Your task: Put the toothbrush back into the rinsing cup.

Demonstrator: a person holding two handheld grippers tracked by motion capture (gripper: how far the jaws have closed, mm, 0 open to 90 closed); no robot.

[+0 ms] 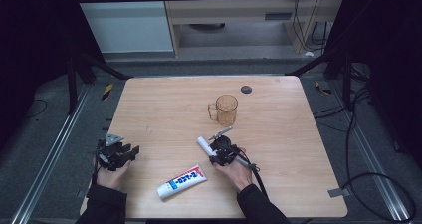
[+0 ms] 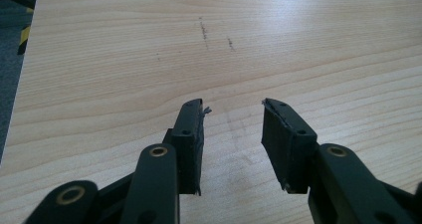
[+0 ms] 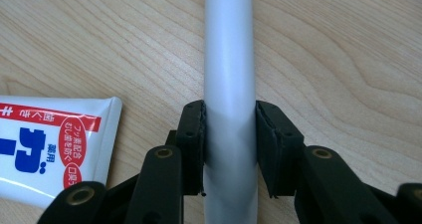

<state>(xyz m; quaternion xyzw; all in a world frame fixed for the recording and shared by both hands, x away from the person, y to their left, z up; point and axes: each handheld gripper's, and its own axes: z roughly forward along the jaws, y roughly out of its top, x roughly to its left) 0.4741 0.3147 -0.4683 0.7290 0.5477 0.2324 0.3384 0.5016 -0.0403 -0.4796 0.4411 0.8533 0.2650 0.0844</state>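
My right gripper point(image 3: 229, 107) is shut on a pale grey-white cylinder point(image 3: 230, 45), its pads pressing both sides. In the high view that cylinder point(image 1: 203, 145) sticks out up-left from the right gripper point(image 1: 215, 153) near the table's middle. A white toothpaste tube point(image 1: 181, 181) with red and blue print lies just left of it; its flat end point(image 3: 54, 144) shows in the right gripper view. A clear orange mug point(image 1: 226, 109) stands upright farther back. My left gripper point(image 1: 130, 152) rests at the table's left edge, open point(image 2: 233, 104) over bare wood with nothing between its fingers.
The wooden table point(image 1: 164, 109) has a small dark disc point(image 1: 246, 89) near its far edge. Black cables point(image 1: 378, 179) lie on the floor at the right. A dark frame and pale cabinets stand beyond the table.
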